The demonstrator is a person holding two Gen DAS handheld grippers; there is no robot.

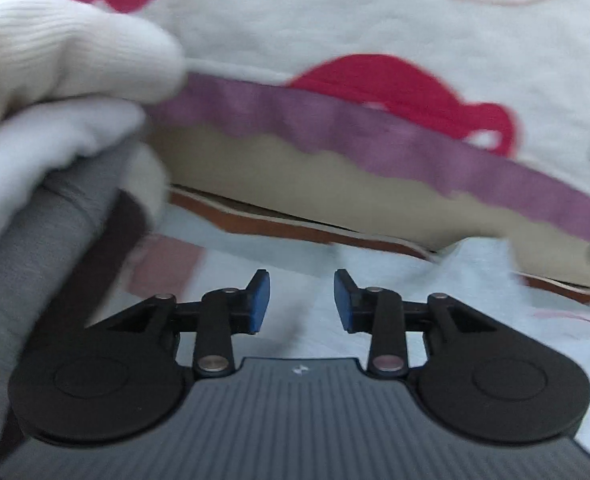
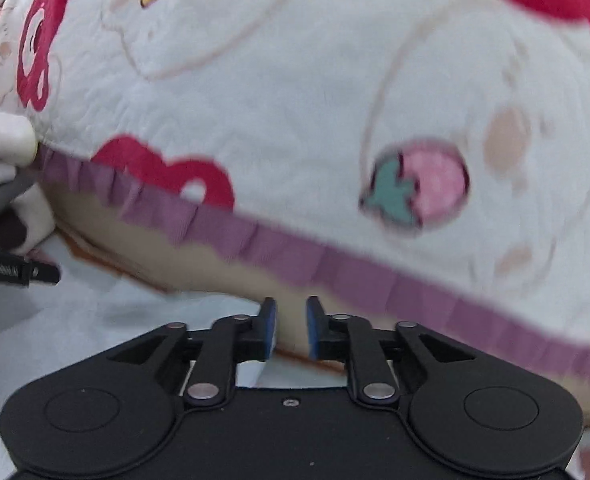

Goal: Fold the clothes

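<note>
blue-padded fingers of the left gripper (image 1: 301, 300) stood well apart over pale sheeting (image 1: 295, 268), holding nothing; the right gripper (image 2: 291, 330) showed a narrower gap, also empty, just below the purple frill (image 2: 335, 268) of a white printed quilted piece (image 2: 279, 92). beyond, cream and grey garments (image 1: 35, 128) sat bunched at left. a clean fold likely wanted both grippers pinching that frilled edge. no containers were visible.

You are in a home, most likely a bedroom. You can see a soft white quilt with red shapes, a pink strawberry and a purple frilly edge (image 2: 295, 92). Under it lies a pale blue printed sheet (image 1: 295, 256), like on a bed.
</note>
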